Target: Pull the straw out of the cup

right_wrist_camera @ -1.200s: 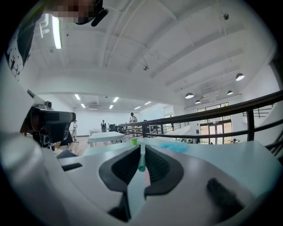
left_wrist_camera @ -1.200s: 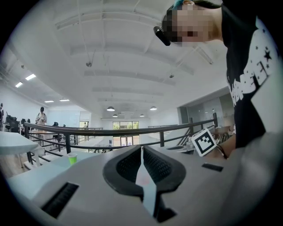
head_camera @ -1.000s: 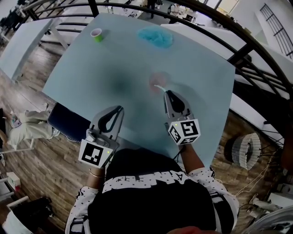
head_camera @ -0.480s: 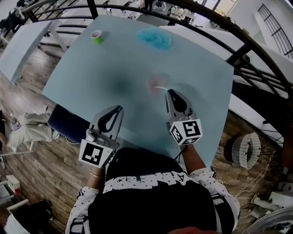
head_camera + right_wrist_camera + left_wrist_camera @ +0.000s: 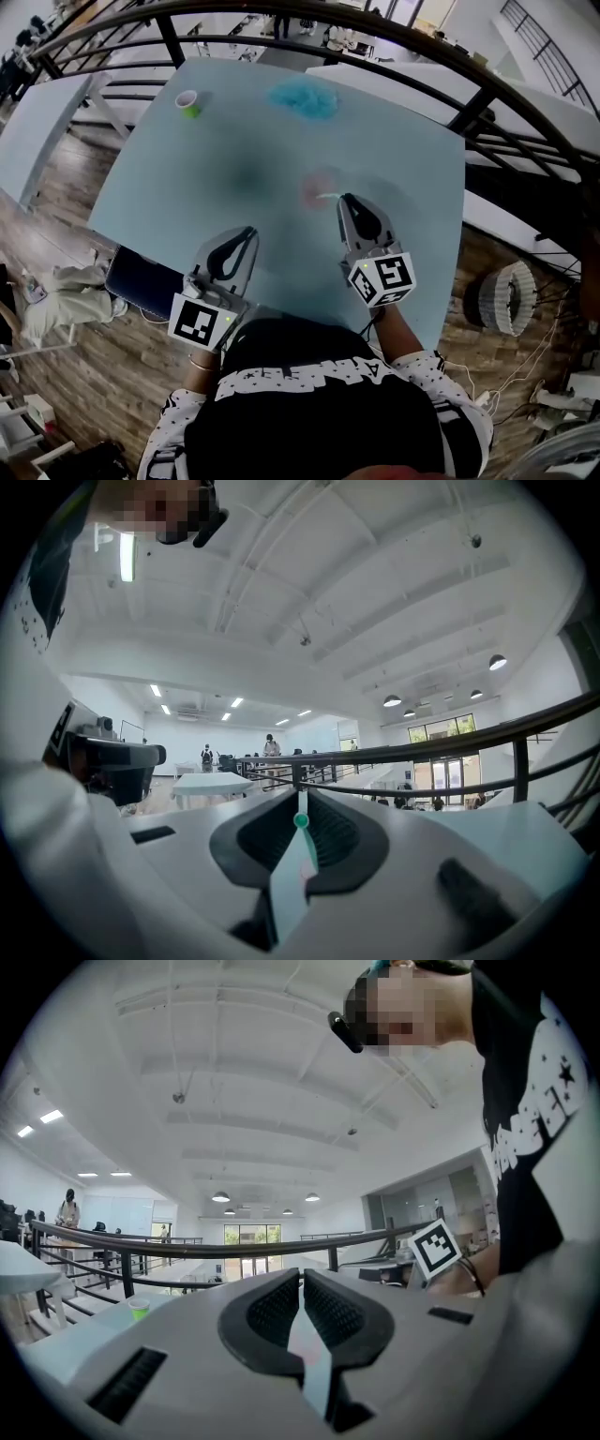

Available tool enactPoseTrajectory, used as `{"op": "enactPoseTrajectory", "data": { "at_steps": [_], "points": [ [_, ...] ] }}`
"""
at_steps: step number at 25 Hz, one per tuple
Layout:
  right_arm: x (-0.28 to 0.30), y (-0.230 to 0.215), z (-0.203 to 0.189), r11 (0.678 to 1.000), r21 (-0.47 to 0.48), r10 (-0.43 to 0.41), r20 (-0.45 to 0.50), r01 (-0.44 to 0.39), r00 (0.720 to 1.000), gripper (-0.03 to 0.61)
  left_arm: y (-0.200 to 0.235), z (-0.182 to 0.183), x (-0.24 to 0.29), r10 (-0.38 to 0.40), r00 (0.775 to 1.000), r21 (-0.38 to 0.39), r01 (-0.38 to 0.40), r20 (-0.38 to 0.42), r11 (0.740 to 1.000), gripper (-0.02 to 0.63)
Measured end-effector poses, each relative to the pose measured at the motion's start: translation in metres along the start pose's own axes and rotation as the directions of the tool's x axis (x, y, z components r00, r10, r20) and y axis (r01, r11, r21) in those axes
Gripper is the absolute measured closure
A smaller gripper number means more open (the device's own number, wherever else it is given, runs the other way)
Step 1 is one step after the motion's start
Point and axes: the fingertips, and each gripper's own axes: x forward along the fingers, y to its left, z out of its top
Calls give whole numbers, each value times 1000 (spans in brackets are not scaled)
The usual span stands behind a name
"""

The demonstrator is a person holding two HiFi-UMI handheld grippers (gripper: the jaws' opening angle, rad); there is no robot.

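Observation:
A clear pinkish cup [image 5: 317, 187] stands on the pale blue table [image 5: 403, 178], right of the middle. A thin pale straw [image 5: 328, 195] leans out of it toward me. My right gripper [image 5: 345, 200] sits just in front of the cup, shut on the straw's near end. In the right gripper view the straw's green tip [image 5: 301, 821] shows between the closed jaws of the right gripper [image 5: 302, 808]. My left gripper [image 5: 248, 232] hovers over the table's near edge, well left of the cup. In its own view the left gripper [image 5: 302, 1275] is shut with nothing in it.
A small green cup [image 5: 188, 102] stands at the table's far left corner. A blue fluffy heap [image 5: 303, 98] lies at the far middle. A black railing [image 5: 487, 94] curves behind and to the right of the table. Wooden floor lies to the left.
The head view has shifted a little, so everything sits slightly lower in it. Both grippers keep about the same places relative to the cup; the right one still grips the straw.

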Motion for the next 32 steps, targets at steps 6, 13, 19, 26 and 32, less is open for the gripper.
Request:
{"op": "enactPoseTrajectory", "data": {
  "at_steps": [6,13,19,26,32],
  "points": [
    [1,4,12,1000,1,-28,15,28,1000,535,11,3,-2,-21,1000,-5,21,0,1000,588],
    [-7,4,30,999,11,-37,32,37,999,535,11,7,1,-30,1000,-14,30,6,999,588],
    [-10,7,44,999,14,-30,50,29,998,535,11,8,8,-44,999,-23,45,23,999,589],
    [-15,12,62,1000,6,-21,72,21,997,535,10,13,18,-71,997,-37,73,43,997,588],
    [-18,16,75,1000,8,-24,102,23,995,535,10,14,23,-95,994,-29,97,43,995,588]
  ]
}}
